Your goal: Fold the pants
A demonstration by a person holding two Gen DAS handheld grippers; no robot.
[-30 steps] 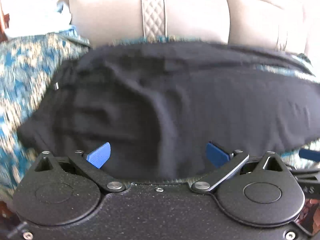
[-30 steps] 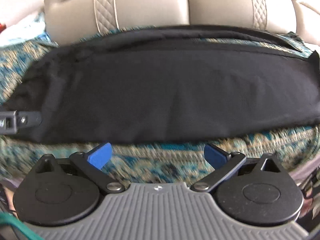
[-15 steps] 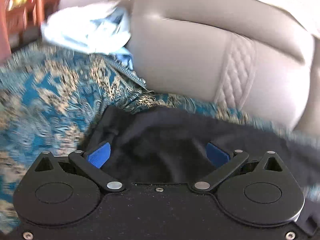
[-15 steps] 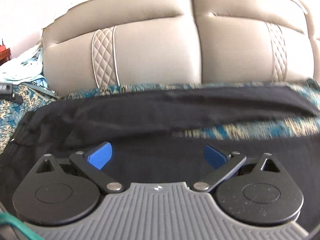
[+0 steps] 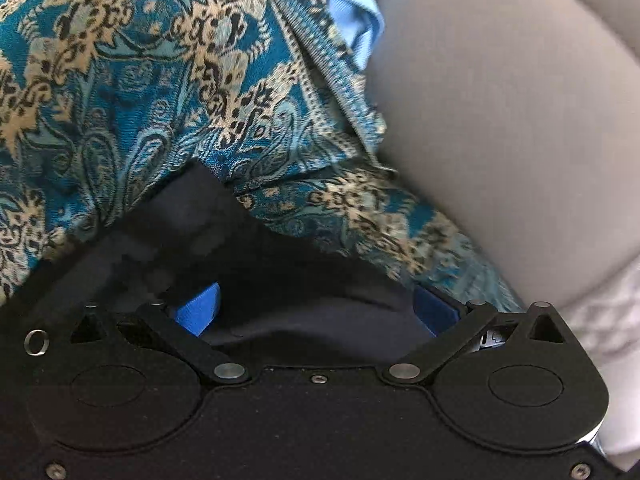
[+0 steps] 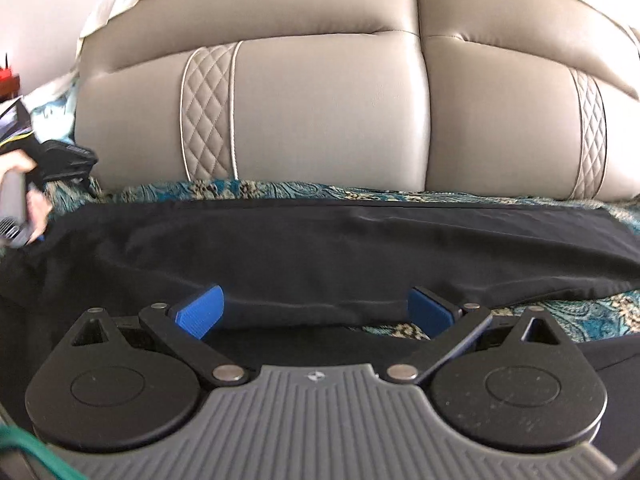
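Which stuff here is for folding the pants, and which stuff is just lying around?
For the job:
- black cloth pants
- left gripper with blue pads, open
- right gripper with blue pads, open

Just lying around:
- teal and gold patterned cover
- beige leather sofa back
- light blue cloth

Matt black cloth pants [image 6: 320, 248], glossy leather sofa back [image 6: 320, 112], woven patterned throw [image 5: 120, 92]

Pants [image 5: 304, 280] mostly hidden under left gripper [image 5: 316, 312]; hand [image 6: 16, 184] cut by frame edge.
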